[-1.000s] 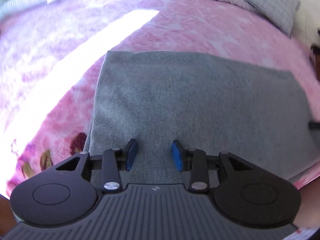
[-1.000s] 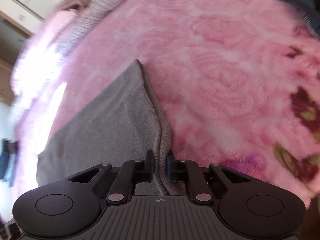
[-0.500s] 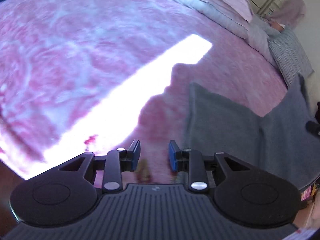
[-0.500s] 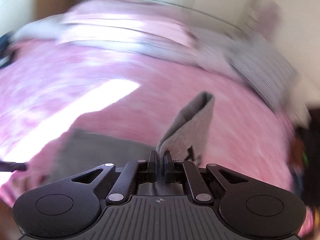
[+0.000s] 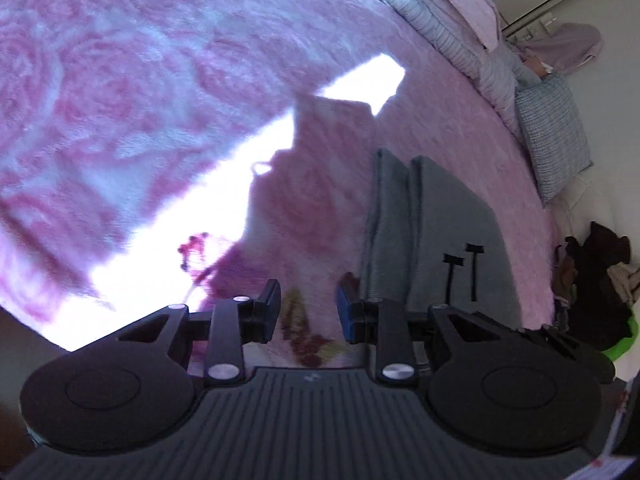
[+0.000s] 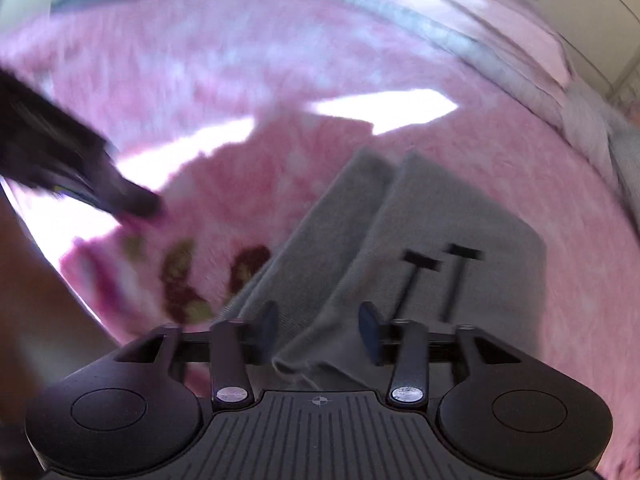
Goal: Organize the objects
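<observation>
Right view motion-blurred. Right gripper (image 6: 318, 330) jaws just opened, spread, folded grey knit cloth (image 6: 440, 240) edge loose between. Left gripper (image 5: 307, 312) fingers parted, empty, over fuzzy pink blanket (image 5: 120, 80).

Right gripper (image 6: 318, 330) over the folded grey cloth (image 6: 420, 248), jaws just opened and standing apart; a loose cloth fold lies between the pads, not pinched. Cloth lies flat in layered folds on the pink floral blanket (image 6: 224, 60), near the blanket's near edge. Left gripper (image 6: 80, 172), blurred, enters from left over the blanket.
</observation>
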Available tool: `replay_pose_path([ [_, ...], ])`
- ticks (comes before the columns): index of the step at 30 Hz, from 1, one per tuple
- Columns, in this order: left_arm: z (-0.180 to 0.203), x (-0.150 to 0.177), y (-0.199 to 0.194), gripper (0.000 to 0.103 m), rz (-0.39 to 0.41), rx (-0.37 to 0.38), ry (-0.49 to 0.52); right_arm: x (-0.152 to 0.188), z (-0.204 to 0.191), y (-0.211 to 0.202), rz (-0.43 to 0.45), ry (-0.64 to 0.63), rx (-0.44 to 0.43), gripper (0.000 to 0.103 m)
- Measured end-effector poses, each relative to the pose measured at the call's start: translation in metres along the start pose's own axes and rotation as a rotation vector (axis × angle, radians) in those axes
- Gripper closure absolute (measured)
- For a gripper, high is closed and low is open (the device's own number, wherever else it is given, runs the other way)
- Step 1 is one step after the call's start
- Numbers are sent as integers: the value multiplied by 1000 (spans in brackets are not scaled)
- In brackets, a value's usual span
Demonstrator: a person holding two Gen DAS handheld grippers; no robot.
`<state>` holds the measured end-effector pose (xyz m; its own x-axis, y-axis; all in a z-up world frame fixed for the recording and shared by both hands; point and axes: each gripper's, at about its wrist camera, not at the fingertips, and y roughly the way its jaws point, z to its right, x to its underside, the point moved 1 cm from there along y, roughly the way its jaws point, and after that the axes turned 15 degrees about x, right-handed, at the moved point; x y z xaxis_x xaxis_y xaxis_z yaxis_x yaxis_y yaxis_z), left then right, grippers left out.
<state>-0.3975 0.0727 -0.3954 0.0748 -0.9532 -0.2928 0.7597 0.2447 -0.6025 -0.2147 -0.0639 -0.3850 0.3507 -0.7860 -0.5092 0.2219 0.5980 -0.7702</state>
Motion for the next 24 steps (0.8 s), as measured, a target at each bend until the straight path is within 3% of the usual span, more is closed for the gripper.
replay_pose_path([
  [4, 21, -8, 30, 79, -36, 153, -48, 4, 67, -43, 51, 172, 74, 62],
  [6, 28, -12, 53, 79, -62, 214, -70, 11, 109, -35, 0, 313, 156, 62],
  [9, 33, -19, 93, 79, -92, 199, -48, 23, 159, 10, -166, 495, 234, 62],
  [12, 33, -28, 121, 79, -109, 165, -14, 38, 189, 48, -247, 638, 237, 62],
  [14, 32, -30, 135, 79, -118, 145, 5, 46, 194, 64, -270, 673, 226, 62],
  [19, 35, -31, 145, 77, -107, 142, 1, 54, 178, 85, -292, 586, 222, 62],
  [23, 39, -29, 151, 75, -94, 151, -6, 65, 182, 95, -316, 626, 190, 62],
  [24, 41, -28, 151, 81, -93, 141, 10, 67, 182, 95, -315, 623, 188, 62],
])
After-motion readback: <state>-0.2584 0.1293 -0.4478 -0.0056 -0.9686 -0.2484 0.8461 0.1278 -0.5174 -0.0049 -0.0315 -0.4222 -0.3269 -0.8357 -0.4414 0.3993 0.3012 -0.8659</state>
